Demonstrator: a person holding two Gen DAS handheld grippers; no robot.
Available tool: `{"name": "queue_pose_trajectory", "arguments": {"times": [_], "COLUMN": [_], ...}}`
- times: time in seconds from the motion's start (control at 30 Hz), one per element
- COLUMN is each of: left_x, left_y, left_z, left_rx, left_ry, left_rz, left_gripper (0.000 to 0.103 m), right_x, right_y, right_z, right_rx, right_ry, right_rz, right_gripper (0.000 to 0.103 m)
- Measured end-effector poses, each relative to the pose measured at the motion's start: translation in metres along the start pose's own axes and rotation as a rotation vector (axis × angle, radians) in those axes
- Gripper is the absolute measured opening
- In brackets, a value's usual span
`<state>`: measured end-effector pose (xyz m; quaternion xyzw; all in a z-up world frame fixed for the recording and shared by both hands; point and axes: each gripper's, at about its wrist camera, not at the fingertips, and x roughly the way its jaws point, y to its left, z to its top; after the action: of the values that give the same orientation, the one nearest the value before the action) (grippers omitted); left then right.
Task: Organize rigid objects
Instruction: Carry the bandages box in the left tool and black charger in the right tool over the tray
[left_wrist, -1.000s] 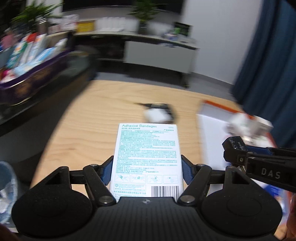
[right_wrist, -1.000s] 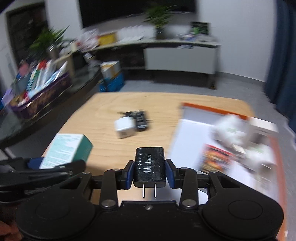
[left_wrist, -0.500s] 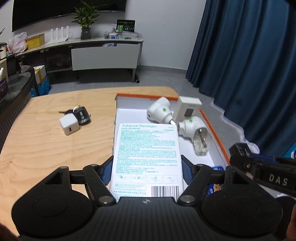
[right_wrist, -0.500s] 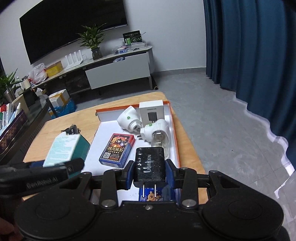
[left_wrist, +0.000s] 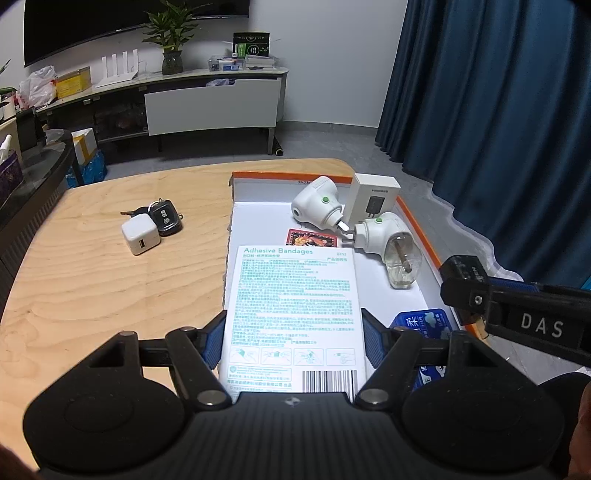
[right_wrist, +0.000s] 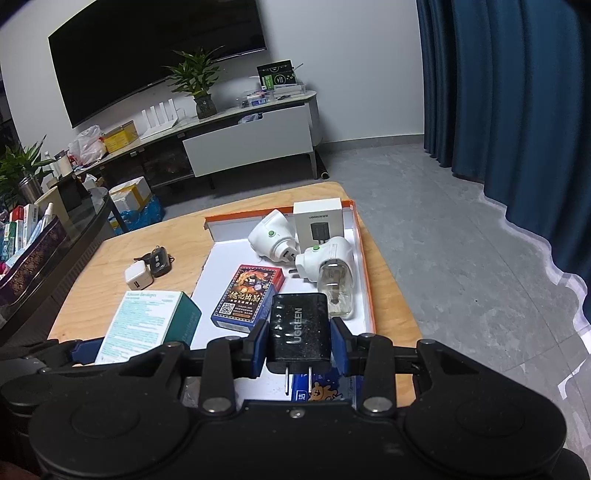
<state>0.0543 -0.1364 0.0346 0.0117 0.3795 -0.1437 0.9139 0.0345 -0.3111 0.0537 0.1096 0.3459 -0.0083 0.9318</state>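
- The left hand-held gripper (left_wrist: 293, 334) is clamped on the adhesive bandages box (left_wrist: 293, 314), its blue pads pressed to both long sides; the box fills the lower middle of the left wrist view, over the near left edge of the tray (left_wrist: 258, 192)
- The right hand-held gripper (right_wrist: 298, 343) is clenched on a black UGREEN charger (right_wrist: 298, 328), prongs pointing toward the camera, at lower centre of the right wrist view, above the near end of the tray
- In the tray, toward the upper right of both views: two white plug-in devices (left_wrist: 317, 201) (left_wrist: 384, 236), a white charger box (left_wrist: 375, 199) standing at the far rim, a playing-card box (right_wrist: 249, 295) lying flat, and a blue packet (left_wrist: 424, 325) at the near end
- On the wooden counter (left_wrist: 92, 288), left of the tray, a white USB adapter (left_wrist: 140, 234) touches a car key fob (left_wrist: 166, 218)
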Motion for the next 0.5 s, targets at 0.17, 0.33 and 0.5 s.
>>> {"name": "queue_pose_trajectory", "arguments": {"times": [0.17,0.33,0.5], "left_x": [-0.0003,0.0019,0.0039], "left_y": [0.0015,0.0044,0.0057], "left_z": [0.0016,0.0028,0.0043], "left_rx": [-0.004,-0.014,-0.019], "left_ry": [-0.005,-0.001,0.002], "left_rz": [0.004,0.002,-0.001], "left_gripper": [0.072,0.072,0.072], "right_x": [0.0016,0.0043,0.0043], "right_y": [0.0029,0.0055,0.0054], "right_z": [0.0023,0.0032,0.0032], "right_rx": [-0.008,-0.015,-0.015], "right_ry": [0.001,0.007,0.008], "right_rz": [0.004,0.006,0.005], "right_gripper": [0.045,0.045,0.045]}}
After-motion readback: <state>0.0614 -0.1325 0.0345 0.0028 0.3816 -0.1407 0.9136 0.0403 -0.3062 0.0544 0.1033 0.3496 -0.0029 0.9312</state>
